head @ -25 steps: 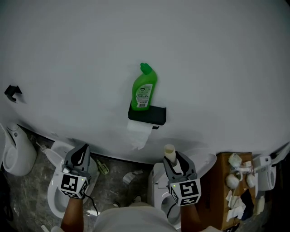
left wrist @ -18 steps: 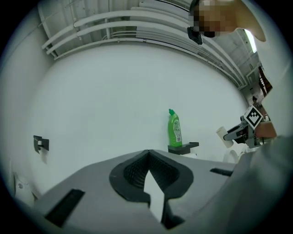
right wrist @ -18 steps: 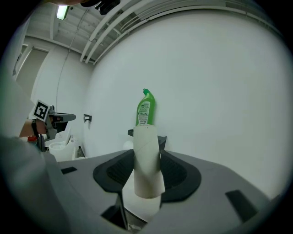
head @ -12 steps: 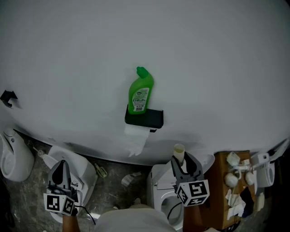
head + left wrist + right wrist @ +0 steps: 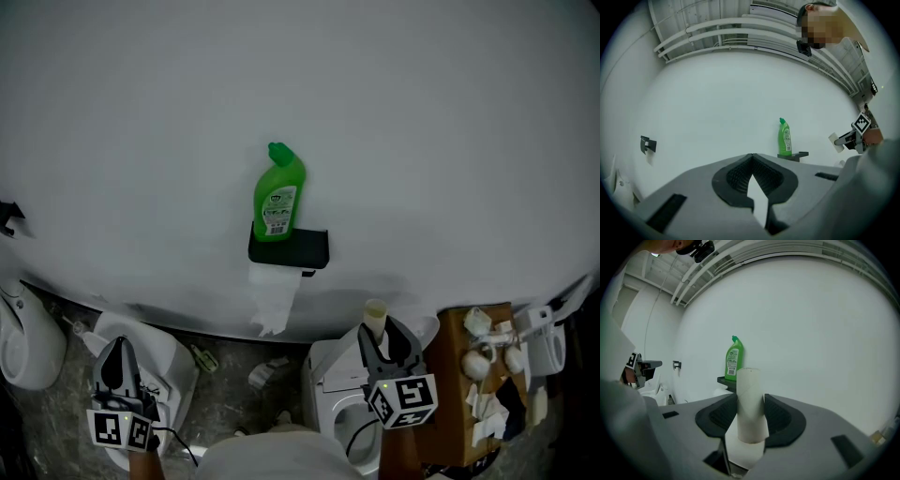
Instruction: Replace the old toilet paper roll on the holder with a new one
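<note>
Right gripper [image 5: 750, 414]: jaws about half apart, pads clamped on a bare off-white cardboard tube [image 5: 751, 394], which stands upright with its top well clear of the jaws. Left gripper [image 5: 752, 164]: jaws closed, nothing in them, held low at left.

Black wall-mounted paper holder [image 5: 292, 247] carries a white toilet paper roll [image 5: 274, 286] under its shelf, tail hanging. A green plastic cleaner bottle [image 5: 278, 195] stands at the shelf's left end.

Likely step: discard the spent core. Keep the squeeze light, since the tube should crush easily, and carry it upright, clear of the hanging tail.
</note>
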Tool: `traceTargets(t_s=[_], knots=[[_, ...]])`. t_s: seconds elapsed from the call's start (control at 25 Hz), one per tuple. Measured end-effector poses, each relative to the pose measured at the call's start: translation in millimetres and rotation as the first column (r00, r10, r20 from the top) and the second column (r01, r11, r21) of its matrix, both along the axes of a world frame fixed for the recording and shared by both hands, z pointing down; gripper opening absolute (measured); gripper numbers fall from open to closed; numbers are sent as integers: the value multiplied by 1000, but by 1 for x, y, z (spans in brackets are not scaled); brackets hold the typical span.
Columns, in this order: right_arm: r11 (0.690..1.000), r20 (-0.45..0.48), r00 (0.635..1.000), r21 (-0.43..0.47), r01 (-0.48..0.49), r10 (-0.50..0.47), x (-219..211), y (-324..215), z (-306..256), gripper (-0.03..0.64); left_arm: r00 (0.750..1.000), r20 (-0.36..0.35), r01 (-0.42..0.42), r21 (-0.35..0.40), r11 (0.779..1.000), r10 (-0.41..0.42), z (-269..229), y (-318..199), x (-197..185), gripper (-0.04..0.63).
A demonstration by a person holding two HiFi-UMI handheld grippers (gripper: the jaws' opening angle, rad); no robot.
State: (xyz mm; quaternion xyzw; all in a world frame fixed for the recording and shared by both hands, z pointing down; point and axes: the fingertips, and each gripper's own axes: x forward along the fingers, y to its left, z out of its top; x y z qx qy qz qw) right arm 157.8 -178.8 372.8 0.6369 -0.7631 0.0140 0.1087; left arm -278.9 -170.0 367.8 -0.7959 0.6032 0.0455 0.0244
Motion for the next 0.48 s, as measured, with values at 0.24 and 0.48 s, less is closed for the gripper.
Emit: traceTargets(t_s=[0.24, 0.48], knots=[[1000, 9, 1000, 1, -4, 4, -4, -1, 0, 180, 1000, 5, -28, 3, 1000, 28, -3, -8, 4, 6], [1000, 12, 1000, 0, -8, 8, -7, -3, 0, 181, 999, 3, -40, -1, 999, 40, -2, -12, 4, 6]])
